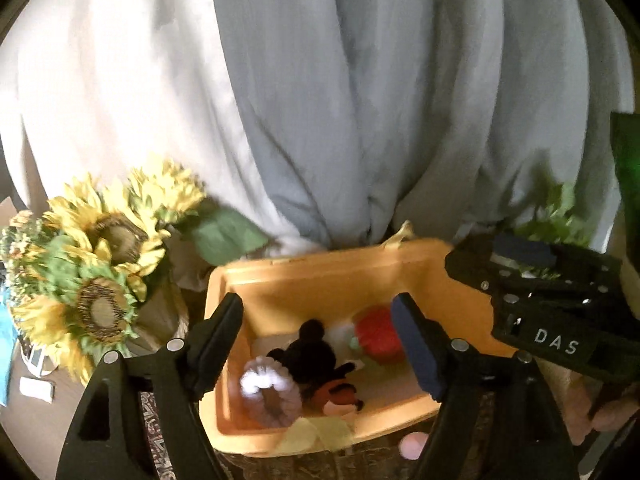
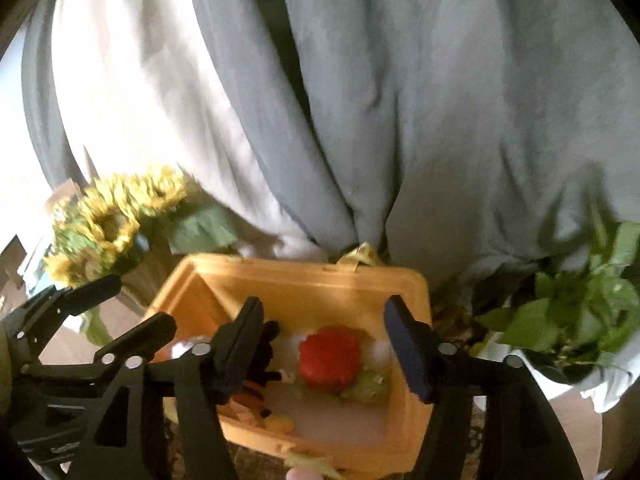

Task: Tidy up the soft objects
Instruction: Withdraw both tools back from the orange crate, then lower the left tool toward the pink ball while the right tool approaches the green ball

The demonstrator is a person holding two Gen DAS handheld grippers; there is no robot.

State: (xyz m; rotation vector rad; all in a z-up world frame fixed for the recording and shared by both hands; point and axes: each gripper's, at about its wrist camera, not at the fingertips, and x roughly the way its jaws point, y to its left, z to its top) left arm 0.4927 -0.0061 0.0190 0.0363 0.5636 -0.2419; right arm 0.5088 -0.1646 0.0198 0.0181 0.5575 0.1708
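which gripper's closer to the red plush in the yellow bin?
Right. The right gripper is open and framing the red plush in its own view. The left gripper is open over the black plush, with the red one off to its right.

The only readable lettering is "DAS", in pale capitals on the black body of the right gripper [image 1: 516,256], at the right edge of the left wrist view. Nothing legible shows in the right wrist view.

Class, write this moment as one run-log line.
left gripper: open, empty | right gripper: open, empty | orange bin: holds red plush, black plush, white ring
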